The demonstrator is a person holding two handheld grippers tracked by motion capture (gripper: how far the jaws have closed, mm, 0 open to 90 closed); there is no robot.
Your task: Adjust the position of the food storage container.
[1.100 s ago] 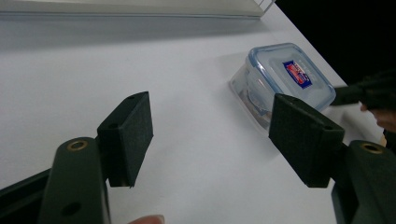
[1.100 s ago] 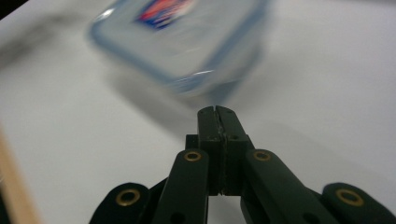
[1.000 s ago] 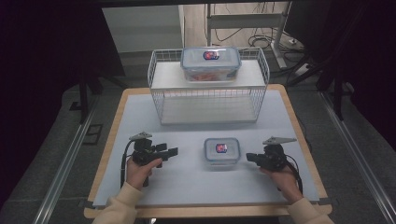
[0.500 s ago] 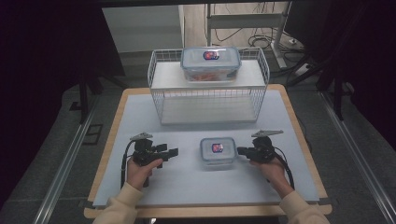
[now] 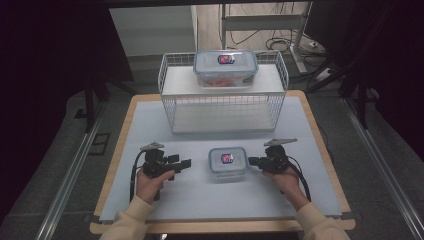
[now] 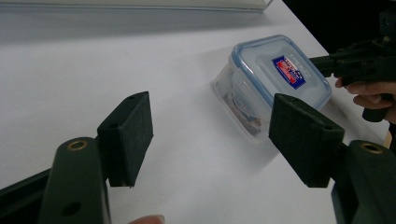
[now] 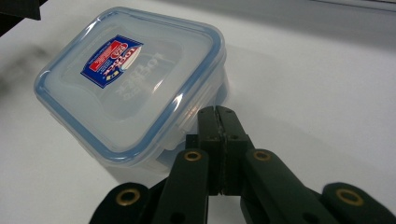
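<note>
From above, I see the small container (image 5: 227, 162) lying flat on the white table (image 5: 320, 150), between my two tools and nearer my right one. Its clear lid has a blue rim and a red-and-blue label that is too small to read from up here. My left gripper (image 5: 182, 164) sits well to the container's left with its jaws spread, holding nothing; my right gripper (image 5: 251, 161) points at the container's right side, jaws pressed together. Farther back stands a white wire basket (image 5: 172, 107) with a shelf, and on it a larger container (image 5: 225, 68) with the same kind of label and something orange inside. Nothing lies between my tools and the small box. In my left gripper view, my two pads stand wide apart over bare table, the container beyond them to the right, the label's writing blurred. My right tool and the hand gripping it reach the box's far edge. In my right gripper view, my jaws are closed tight on each other, gripping nothing, their tips right against the container's side latch; the label's print shows upside down and I cannot make it out.
</note>
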